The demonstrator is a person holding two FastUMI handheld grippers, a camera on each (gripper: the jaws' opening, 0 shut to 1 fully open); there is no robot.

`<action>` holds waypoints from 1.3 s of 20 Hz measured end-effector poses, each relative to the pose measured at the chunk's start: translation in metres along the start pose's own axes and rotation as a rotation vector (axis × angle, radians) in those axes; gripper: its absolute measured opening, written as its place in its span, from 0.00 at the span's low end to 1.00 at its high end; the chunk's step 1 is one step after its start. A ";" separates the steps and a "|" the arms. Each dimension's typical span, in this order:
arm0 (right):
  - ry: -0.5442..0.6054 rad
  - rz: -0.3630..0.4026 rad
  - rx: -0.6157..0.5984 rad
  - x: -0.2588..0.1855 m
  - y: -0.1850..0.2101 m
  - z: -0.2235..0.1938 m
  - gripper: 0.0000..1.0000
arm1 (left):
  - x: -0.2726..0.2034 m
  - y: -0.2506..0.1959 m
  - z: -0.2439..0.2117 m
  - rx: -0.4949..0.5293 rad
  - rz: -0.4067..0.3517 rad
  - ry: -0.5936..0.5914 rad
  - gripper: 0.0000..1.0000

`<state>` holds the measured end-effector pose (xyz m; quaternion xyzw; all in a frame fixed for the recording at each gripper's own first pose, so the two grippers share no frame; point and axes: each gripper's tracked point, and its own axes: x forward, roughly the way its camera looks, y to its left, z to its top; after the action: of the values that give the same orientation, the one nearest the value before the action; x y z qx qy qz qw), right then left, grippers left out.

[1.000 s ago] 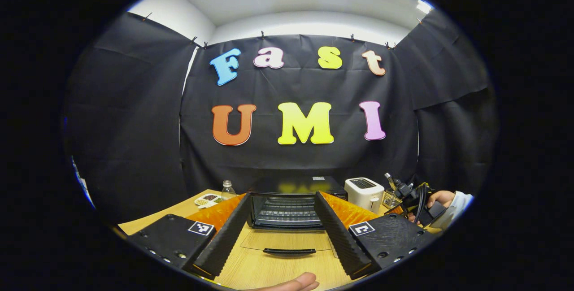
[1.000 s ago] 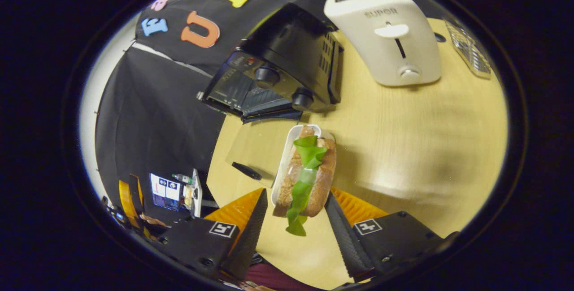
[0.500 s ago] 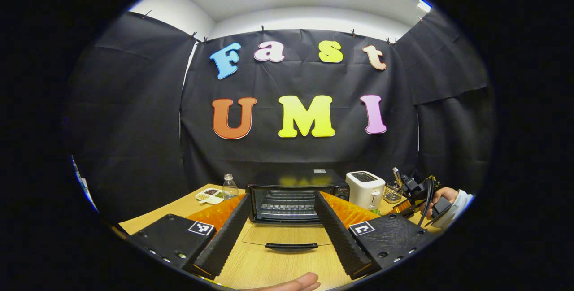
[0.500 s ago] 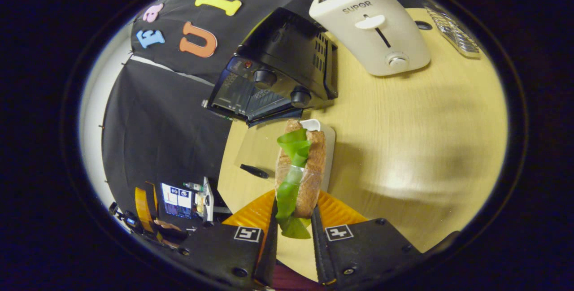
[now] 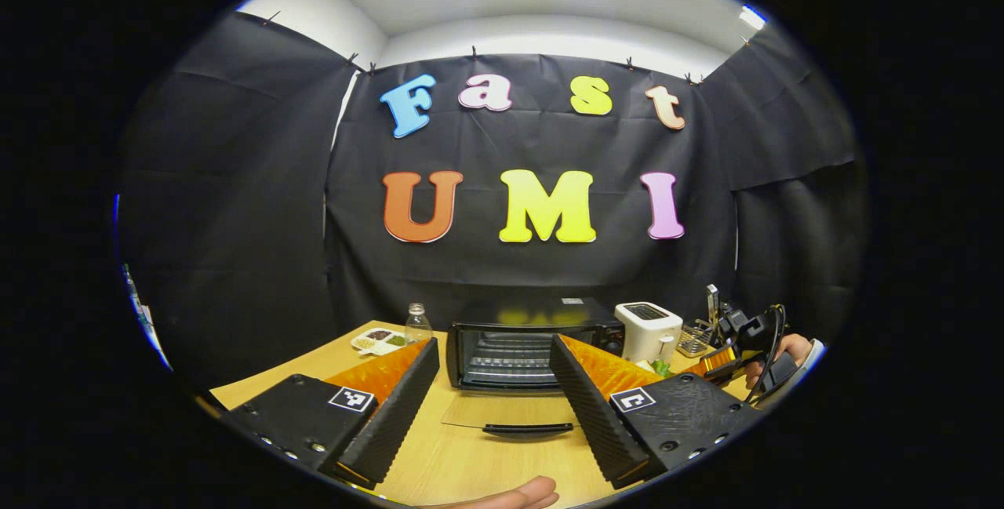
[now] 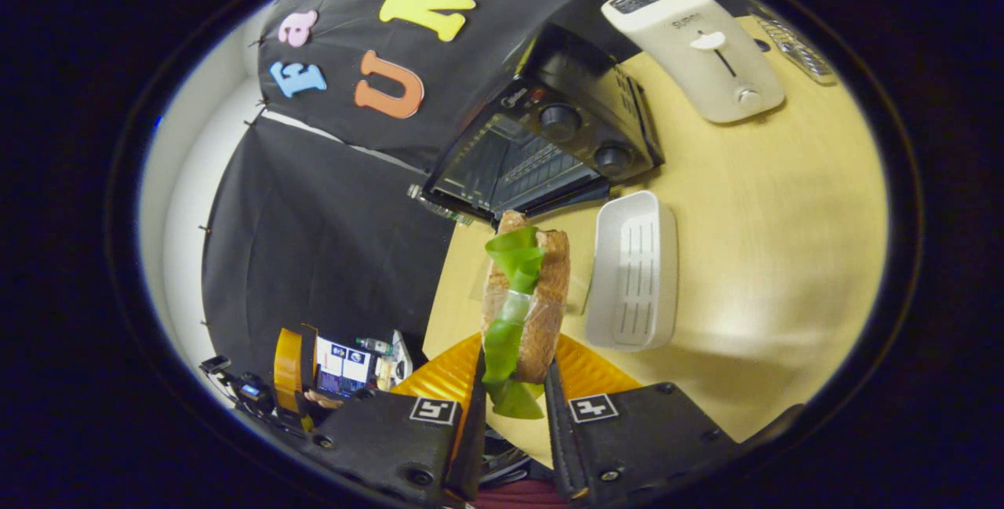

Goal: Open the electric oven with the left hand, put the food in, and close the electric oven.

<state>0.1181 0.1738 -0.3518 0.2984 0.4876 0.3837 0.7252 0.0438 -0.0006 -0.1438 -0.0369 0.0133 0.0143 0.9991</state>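
- We see R gripper (image 6: 514,383) clamped on sandwich (image 6: 524,297), both fingers pressing its sides, held above table (image 6: 753,242).
- White tray (image 6: 634,274) at sandwich's 3 o'clock, just beside.
- Oven (image 6: 549,148) at its 12, door (image 5: 514,415) down flat.
- L gripper (image 5: 490,399) spread wide, holding nothing, facing oven front.
- Toaster (image 5: 648,330) at oven's 3 o'clock.

Oven (image 5: 533,340) at table (image 5: 471,466) back — toaster (image 5: 647,329) right of it, bottle (image 5: 418,323) left, door (image 5: 514,412) flat before it.

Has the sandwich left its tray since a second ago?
Yes. The sandwich, clamped in the right gripper, is lifted clear of the tray.
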 end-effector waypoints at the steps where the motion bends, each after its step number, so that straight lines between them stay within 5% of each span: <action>1: -0.023 0.021 0.015 0.013 0.011 0.001 0.38 | 0.000 0.004 -0.005 -0.008 0.005 0.016 0.93; 11: -0.656 0.046 0.235 0.141 0.040 0.102 0.38 | -0.008 0.027 -0.022 -0.052 -0.026 0.044 0.92; 15: -0.869 -0.067 0.254 0.188 0.023 0.150 0.38 | -0.016 0.027 -0.034 -0.051 -0.053 0.088 0.92; 23: -1.010 -0.236 0.277 0.235 -0.004 0.209 0.39 | -0.027 0.048 -0.027 -0.031 -0.039 0.068 0.92; 24: -1.014 -0.261 0.275 0.237 -0.008 0.212 0.29 | -0.025 0.051 -0.028 -0.040 -0.036 0.073 0.92; 25: -1.003 -0.287 0.257 0.239 -0.012 0.214 0.38 | -0.025 0.052 -0.029 -0.049 -0.037 0.074 0.92; 26: -1.005 -0.314 0.230 0.242 -0.011 0.214 0.29 | -0.023 0.052 -0.030 -0.059 -0.041 0.074 0.92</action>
<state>0.3770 0.3608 -0.4021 0.4462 0.1581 0.0245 0.8805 0.0183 0.0487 -0.1768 -0.0673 0.0492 -0.0071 0.9965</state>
